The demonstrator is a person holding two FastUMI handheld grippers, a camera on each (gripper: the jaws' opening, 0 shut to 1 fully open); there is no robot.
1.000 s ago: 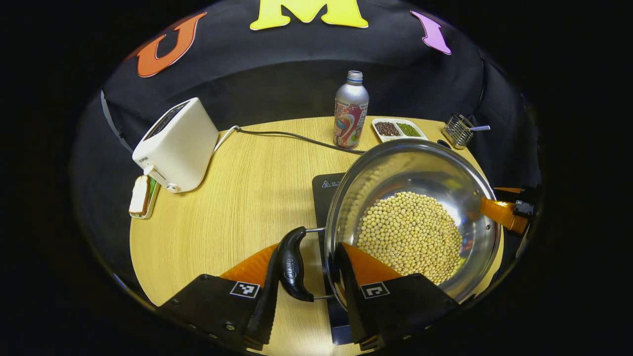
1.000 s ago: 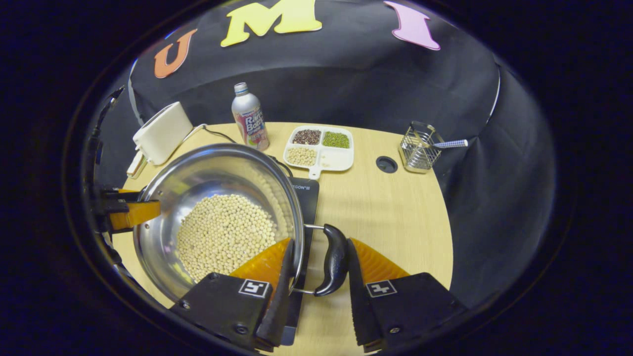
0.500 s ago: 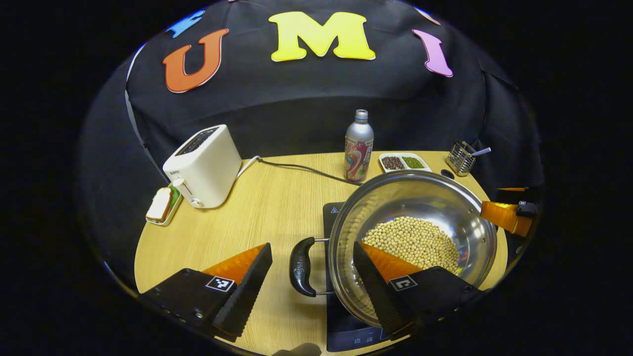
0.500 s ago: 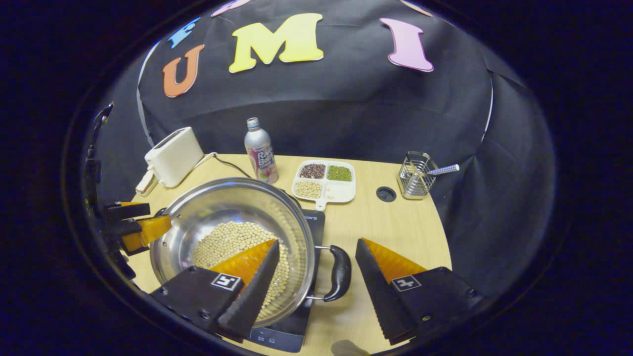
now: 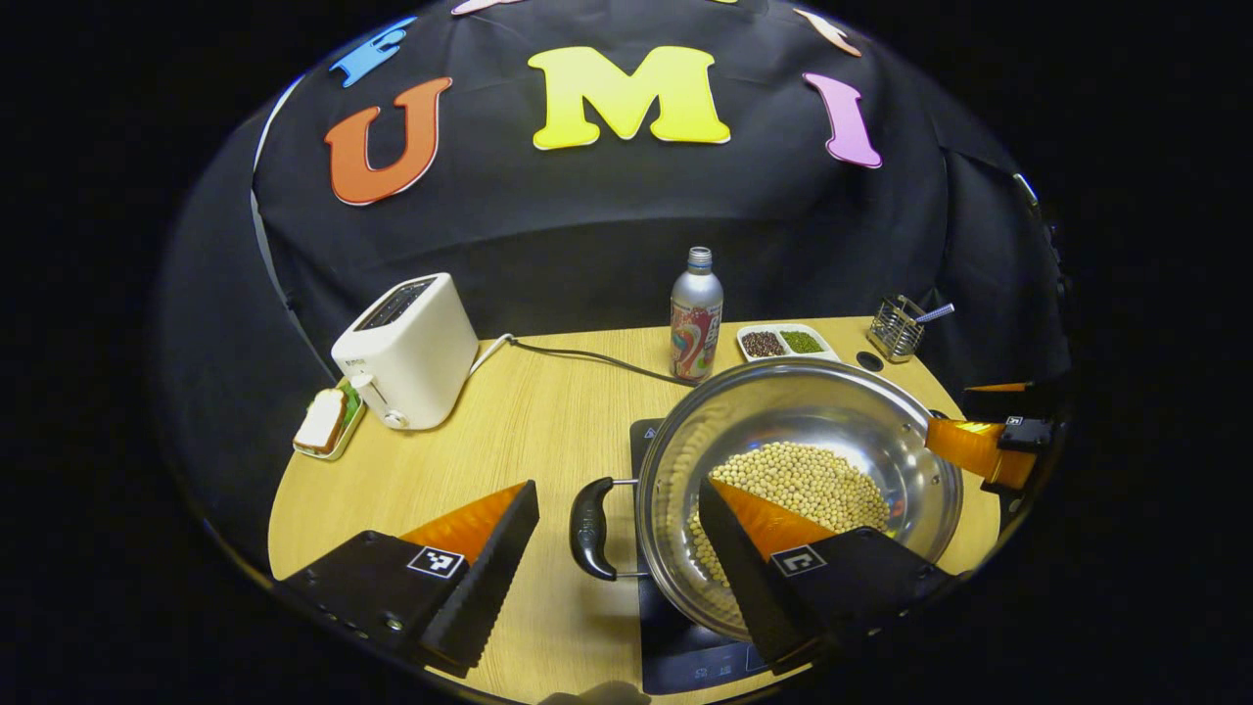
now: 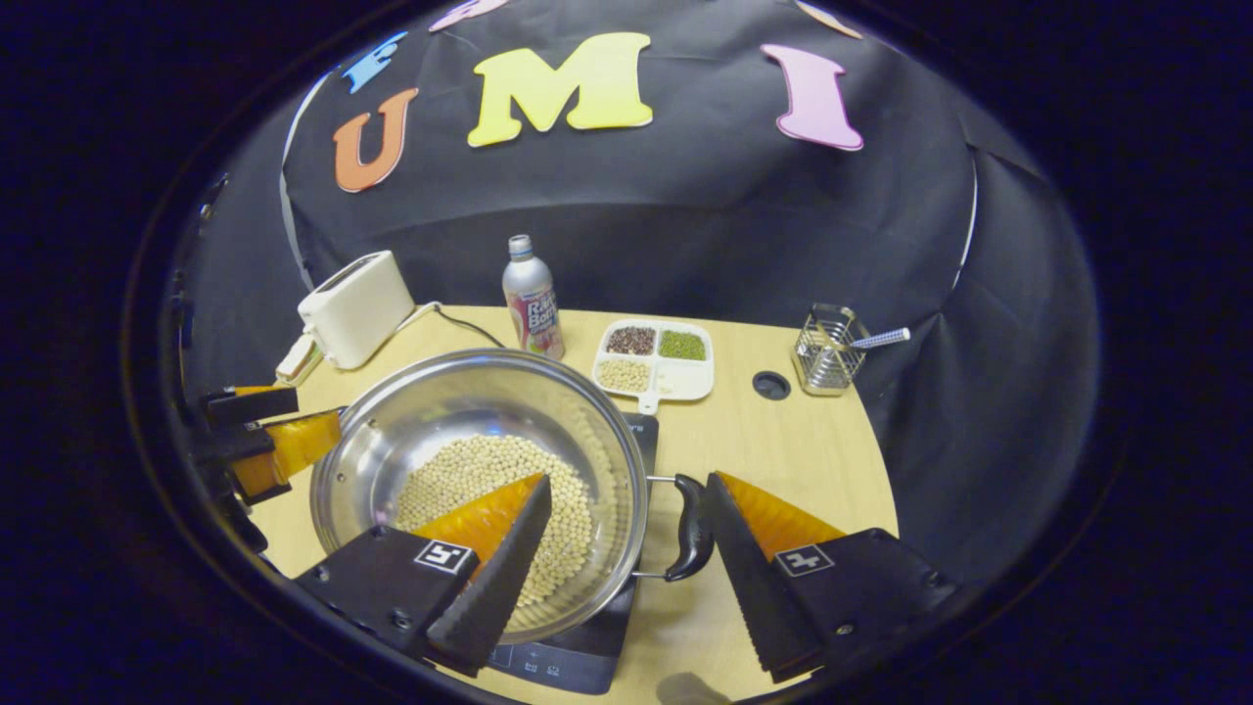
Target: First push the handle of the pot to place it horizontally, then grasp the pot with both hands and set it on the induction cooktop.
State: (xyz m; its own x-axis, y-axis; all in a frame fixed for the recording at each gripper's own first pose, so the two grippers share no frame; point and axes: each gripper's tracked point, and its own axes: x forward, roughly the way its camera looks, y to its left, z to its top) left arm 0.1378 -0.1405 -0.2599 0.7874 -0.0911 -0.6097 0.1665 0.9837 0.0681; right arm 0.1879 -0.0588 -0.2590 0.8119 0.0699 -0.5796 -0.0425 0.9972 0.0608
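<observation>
Two pairs of hand-held tongs, alike in build

We saw that the left tongs (image 5: 617, 558) and right tongs (image 6: 626, 568) each had wedge-shaped fingers with ribbed inner faces, black housings with small screws, and a square black-and-white marker on each finger.

A black cloth wall (image 6: 685, 225) is hanging in folds behind a round, light wooden table (image 5: 509, 431) whose top is catching even light from overhead.
</observation>
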